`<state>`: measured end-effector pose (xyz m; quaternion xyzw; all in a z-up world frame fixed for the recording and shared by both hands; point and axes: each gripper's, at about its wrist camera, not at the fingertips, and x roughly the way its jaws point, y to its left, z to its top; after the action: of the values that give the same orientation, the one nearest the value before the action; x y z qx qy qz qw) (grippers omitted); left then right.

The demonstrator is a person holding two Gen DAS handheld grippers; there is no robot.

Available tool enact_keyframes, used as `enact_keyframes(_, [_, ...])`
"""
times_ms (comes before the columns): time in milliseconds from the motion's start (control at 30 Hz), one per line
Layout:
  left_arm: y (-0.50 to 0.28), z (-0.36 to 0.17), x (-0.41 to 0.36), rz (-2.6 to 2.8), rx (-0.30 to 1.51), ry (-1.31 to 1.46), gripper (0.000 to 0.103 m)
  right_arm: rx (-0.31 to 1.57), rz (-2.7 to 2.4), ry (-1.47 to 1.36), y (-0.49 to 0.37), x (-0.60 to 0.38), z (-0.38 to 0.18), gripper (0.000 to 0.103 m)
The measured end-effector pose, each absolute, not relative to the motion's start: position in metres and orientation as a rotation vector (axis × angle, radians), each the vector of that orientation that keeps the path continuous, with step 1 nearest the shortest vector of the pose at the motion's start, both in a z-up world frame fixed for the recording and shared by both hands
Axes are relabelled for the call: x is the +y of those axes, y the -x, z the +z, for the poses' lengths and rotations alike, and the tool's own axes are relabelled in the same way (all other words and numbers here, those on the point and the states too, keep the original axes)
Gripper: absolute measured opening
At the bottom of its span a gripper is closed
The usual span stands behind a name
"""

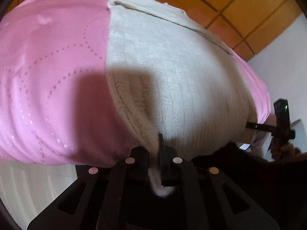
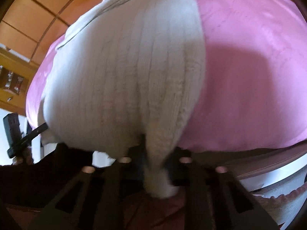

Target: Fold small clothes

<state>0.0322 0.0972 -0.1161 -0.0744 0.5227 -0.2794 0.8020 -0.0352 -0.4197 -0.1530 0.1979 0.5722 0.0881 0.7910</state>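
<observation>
Sweater (image 1: pixel 172 61), cream and ribbed, lies flat on the pink bed (image 1: pixel 48 67), its long axis running away from both claws toward the far edge. The left gripper (image 1: pixel 155 164) is clenched on the near hem at one corner; the right gripper (image 2: pixel 155 164) is clenched on the other near corner. Both hold the same near edge, so the likely fold carries it forward over the far part, each hand equally placed.

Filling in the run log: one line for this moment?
left gripper: shut on cream knit sweater hem | right gripper: shut on hem | sweater on pink bedspread
</observation>
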Motion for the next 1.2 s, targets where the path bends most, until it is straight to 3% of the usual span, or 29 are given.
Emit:
enact_keyframes(333, [-0.081,-0.053,0.115,-0.744,0.913,0.428,0.006,0.922,0.286,-0.617,-0.013,-0.445,-0.08,0.012])
enact_keyframes(600, [-0.19,-0.079,0.103,-0.628,0.963,0.558,0.006,0.922,0.145,-0.63,-0.102,-0.468,-0.088,0.013])
enact_keyframes(667, [-0.211,-0.084,0.108,-0.601,0.98,0.631,0.006,0.924,0.134,-0.636,-0.119,-0.472,-0.091,0.018])
enact_keyframes(700, [-0.217,-0.085,0.111,-0.571,0.987,0.651,0.007,0.92,0.14,-0.648,-0.119,-0.48,-0.09,0.033])
enact_keyframes(733, [-0.225,-0.086,0.115,-0.544,1.006,0.672,0.009,0.915,0.151,-0.674,-0.12,-0.485,-0.092,0.057])
enact_keyframes(800, [-0.231,-0.086,0.125,-0.519,1.016,0.709,0.024,0.887,0.137,-0.734,-0.12,-0.494,-0.092,0.074])
enact_keyframes(867, [-0.229,-0.079,0.135,-0.472,0.976,0.683,0.052,0.836,0.136,-0.741,-0.113,-0.502,-0.085,0.082])
enact_keyframes(933, [-0.225,-0.075,0.15,-0.452,0.949,0.67,0.053,0.811,0.128,-0.756,-0.103,-0.507,-0.08,0.087])
enact_keyframes(1000, [-0.216,-0.073,0.164,-0.43,0.937,0.65,0.053,0.811,0.119,-0.734,-0.094,-0.51,-0.079,0.087])
enact_keyframes(1133, [-0.193,-0.078,0.155,-0.509,0.948,0.543,0.067,0.876,0.081,-0.583,-0.074,-0.498,-0.093,0.087])
enact_keyframes(1200, [-0.178,-0.087,0.141,-0.559,0.976,0.468,0.068,0.911,0.066,-0.5,-0.07,-0.484,-0.106,0.085])
